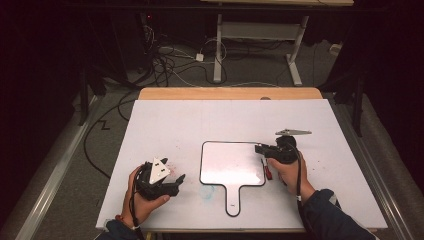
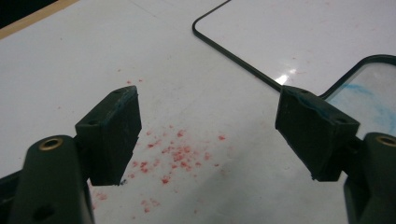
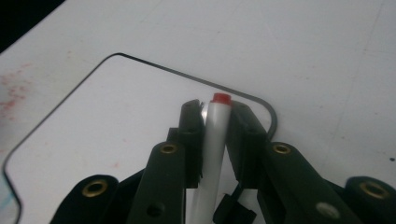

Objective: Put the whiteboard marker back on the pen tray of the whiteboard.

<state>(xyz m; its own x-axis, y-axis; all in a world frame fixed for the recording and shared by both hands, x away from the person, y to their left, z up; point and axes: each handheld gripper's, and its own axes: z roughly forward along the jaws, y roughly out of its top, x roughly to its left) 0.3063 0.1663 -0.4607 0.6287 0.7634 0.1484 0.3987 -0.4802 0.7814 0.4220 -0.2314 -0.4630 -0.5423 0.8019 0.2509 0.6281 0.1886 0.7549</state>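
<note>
1. The right gripper (image 3: 215, 128) is clenched on a marker (image 3: 212, 154), a pale barrel with a red end (image 3: 221, 98) poking out past the jaw tips. In the high view the right gripper (image 1: 260, 149) sits at the right edge of the small whiteboard (image 1: 232, 162), which lies flat near the middle of the table (image 1: 165, 125), handle toward the near edge.

2. The left gripper (image 2: 210, 126) is released, jaws spread wide with nothing between them. It hovers over red specks (image 2: 180, 154) on the table, just left of the whiteboard's near-left corner (image 2: 233, 51); in the high view the left gripper (image 1: 177, 181) sits toward the near-left part of the table.

3. The step in hand looks like bringing the marker to the board to write. To do it well, keep the grip firm so the barrel does not slide back between the pads when the tip presses down.

4. Tilt the marker end onto the board's white face, inside the black rim, and press lightly.

5. The board may skid; the free left gripper could steady its left edge or handle (image 1: 233, 202) first.
</note>
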